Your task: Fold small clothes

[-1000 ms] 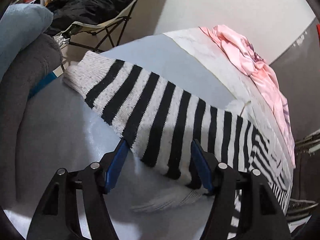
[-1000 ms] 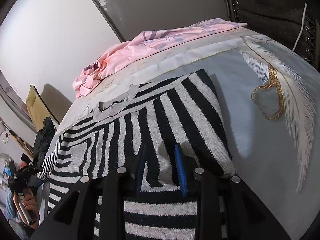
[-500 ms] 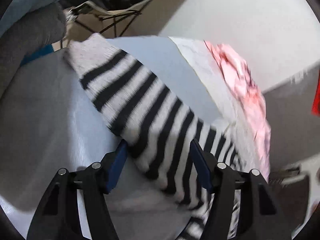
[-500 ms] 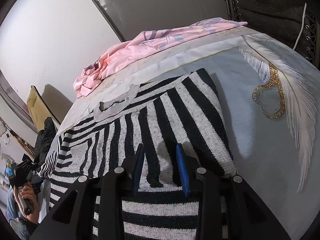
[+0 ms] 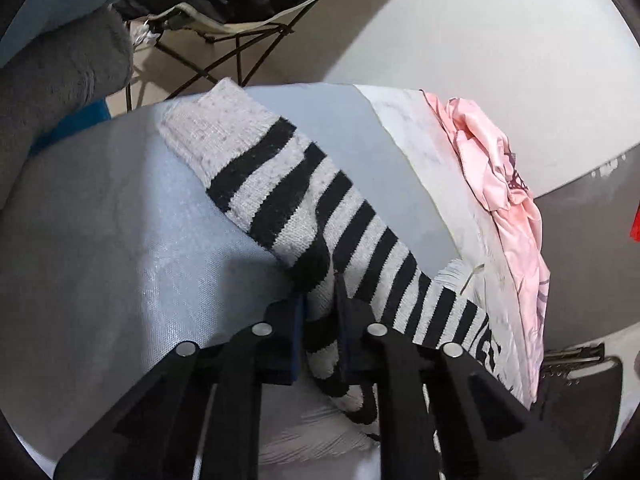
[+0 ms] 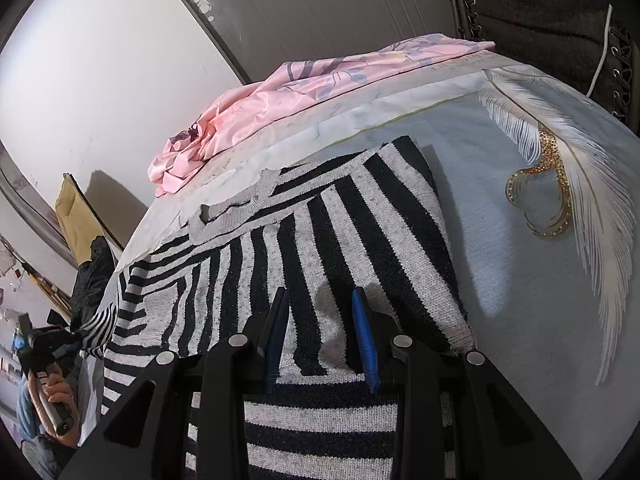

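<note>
The left hand-held gripper (image 5: 320, 312) clamps the striped sweater's sleeve (image 5: 280, 200) to fold it inward, while the right hand-held gripper (image 6: 322, 328), jaws apart, pins the body (image 6: 360, 232) on the bed (image 6: 520, 280).

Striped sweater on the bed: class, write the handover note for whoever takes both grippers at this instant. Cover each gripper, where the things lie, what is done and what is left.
Left gripper: shut on the sleeve of the striped sweater, fabric bunched between the pads.
Right gripper: part open, fingers pressing on the sweater near its folded right edge; whether it pinches fabric is unclear.
Things: sweater spread on the grey-blue bed cover; pink cloth bundled along the far edge, untouched.
Done: the right side looks folded in; left sleeve gripped.
Left: probably carry the sleeve across the body, then fold the sweater down.
</note>
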Motion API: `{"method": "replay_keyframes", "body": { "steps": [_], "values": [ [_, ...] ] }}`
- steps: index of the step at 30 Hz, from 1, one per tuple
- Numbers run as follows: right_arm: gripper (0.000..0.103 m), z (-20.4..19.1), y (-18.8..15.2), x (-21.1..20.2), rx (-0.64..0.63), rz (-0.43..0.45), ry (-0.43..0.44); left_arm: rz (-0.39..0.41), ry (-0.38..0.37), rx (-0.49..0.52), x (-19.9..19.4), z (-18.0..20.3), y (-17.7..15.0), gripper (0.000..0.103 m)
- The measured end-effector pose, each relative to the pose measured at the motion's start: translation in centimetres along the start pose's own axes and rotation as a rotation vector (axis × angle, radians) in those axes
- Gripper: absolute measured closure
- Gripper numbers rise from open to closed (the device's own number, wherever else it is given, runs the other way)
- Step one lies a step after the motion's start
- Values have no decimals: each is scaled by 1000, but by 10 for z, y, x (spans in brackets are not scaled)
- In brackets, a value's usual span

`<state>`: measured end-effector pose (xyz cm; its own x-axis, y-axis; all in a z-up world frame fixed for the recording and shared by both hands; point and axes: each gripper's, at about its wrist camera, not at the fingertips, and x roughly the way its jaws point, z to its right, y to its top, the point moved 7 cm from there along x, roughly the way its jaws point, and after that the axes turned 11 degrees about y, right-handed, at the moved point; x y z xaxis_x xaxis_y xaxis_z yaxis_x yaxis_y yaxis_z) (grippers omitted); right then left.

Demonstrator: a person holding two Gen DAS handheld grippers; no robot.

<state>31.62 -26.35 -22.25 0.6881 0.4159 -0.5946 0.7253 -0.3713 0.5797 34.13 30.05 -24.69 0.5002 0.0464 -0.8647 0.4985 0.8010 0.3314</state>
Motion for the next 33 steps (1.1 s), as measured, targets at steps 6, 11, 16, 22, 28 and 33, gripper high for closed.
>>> {"method": "replay_keyframes", "body": {
  "steps": [6, 11, 16, 22, 28, 33],
  "values": [
    [70, -1, 4, -9, 14, 25, 21, 94, 30, 124, -33, 26, -1, 92],
    [70, -3, 9, -19, 31, 46, 50, 163, 39, 225, -63, 58, -6, 92],
    [70, -2, 13, -28, 61, 56, 84, 237, 53, 344, -93, 95, -22, 92],
    [69, -1, 17, -37, 88, 77, 105, 302, 55, 509, -115, 144, -58, 92],
    [69, 2, 18, -34, 114, 65, 120, 333, 62, 691, -113, 189, -111, 92],
    [69, 6, 17, -33, 120, 60, 117, 318, 73, 891, -91, 220, -177, 92]
  ]
}}
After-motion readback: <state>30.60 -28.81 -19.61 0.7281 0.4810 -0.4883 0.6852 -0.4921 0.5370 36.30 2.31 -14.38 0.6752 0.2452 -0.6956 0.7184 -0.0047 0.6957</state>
